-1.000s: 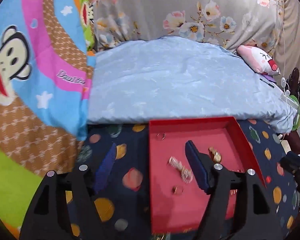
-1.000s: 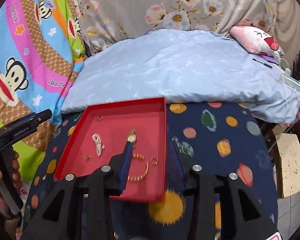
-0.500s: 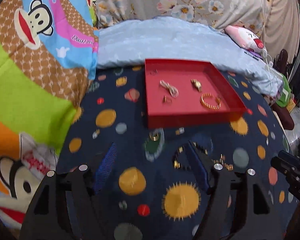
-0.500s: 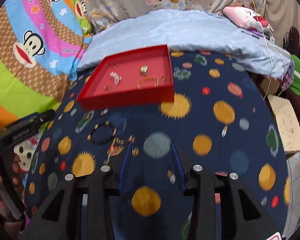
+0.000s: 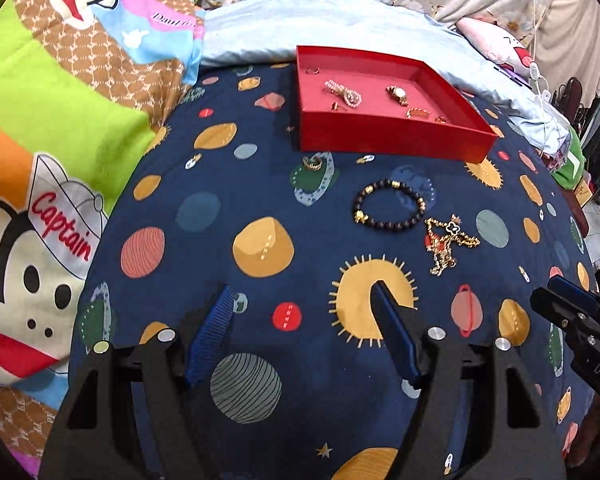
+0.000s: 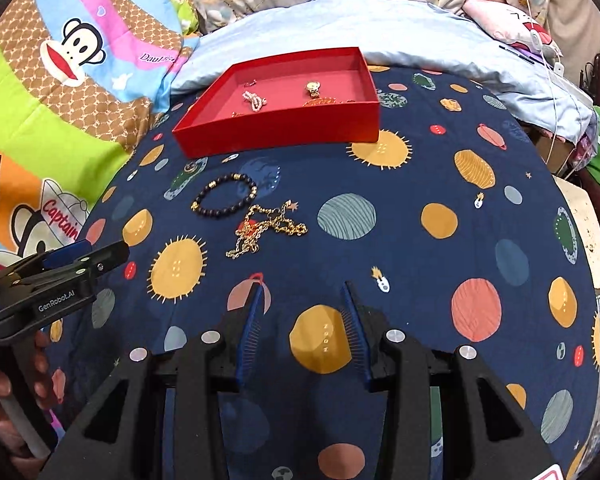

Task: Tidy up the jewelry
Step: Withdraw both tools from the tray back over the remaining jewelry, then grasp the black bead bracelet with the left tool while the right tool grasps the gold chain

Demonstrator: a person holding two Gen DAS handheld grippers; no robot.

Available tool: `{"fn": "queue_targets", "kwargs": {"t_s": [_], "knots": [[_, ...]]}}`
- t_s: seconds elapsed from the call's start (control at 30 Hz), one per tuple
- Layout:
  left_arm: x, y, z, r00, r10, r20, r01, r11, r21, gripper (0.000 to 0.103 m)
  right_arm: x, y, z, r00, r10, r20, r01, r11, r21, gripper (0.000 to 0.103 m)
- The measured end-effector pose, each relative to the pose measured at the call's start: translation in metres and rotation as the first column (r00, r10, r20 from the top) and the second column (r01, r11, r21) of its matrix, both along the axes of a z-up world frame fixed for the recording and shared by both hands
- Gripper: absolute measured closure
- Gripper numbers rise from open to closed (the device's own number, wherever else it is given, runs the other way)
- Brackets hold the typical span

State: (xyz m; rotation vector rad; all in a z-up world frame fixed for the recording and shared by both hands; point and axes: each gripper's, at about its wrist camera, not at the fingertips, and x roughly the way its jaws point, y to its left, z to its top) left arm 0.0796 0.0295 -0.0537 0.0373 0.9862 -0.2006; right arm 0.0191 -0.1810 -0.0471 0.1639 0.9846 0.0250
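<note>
One red tray (image 5: 392, 140); one black bead bracelet (image 5: 388, 210); one gold chain (image 5: 446, 244); one loose ring (image 5: 313, 163); two claws.

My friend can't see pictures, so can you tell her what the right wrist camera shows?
An open, empty right tool hovers over a navy planet-print bedspread. Ahead lie a tangled gold chain necklace and a dark beaded bracelet, both outside the shallow red cardboard tray that holds other small jewelry.

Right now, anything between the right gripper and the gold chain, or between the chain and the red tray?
Nothing blocks the right gripper from the gold chain: only bare bedspread. Toward the red tray, the bead bracelet lies partly across the left side; the tray wall must be cleared.
</note>
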Motion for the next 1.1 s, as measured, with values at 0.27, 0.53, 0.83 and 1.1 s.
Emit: {"fn": "queue_targets", "kwargs": {"t_s": [0.27, 0.53, 0.83, 1.1], "knots": [[0.014, -0.009, 0.001, 1.0, 0.001, 0.007, -0.001, 1.0, -0.024, 0.034, 0.001, 0.0, -0.005, 1.0, -0.001, -0.017, 0.001, 1.0, 0.006, 0.064], [0.046, -0.036, -0.004, 1.0, -0.013, 0.014, 0.014, 0.999, -0.035, 0.036, 0.006, -0.008, -0.008, 1.0, -0.018, -0.026, 0.018, 1.0, 0.014, 0.064], [0.078, -0.063, -0.023, 0.999, -0.035, 0.003, 0.035, 0.999, -0.006, 0.051, 0.011, -0.023, -0.012, 0.998, -0.051, -0.036, 0.052, 0.998, 0.019, 0.064], [0.082, -0.075, -0.039, 0.999, -0.05, -0.003, 0.05, 0.998, 0.031, 0.074, 0.013, -0.04, -0.013, 0.995, -0.093, -0.039, 0.094, 0.995, 0.015, 0.064]]}}
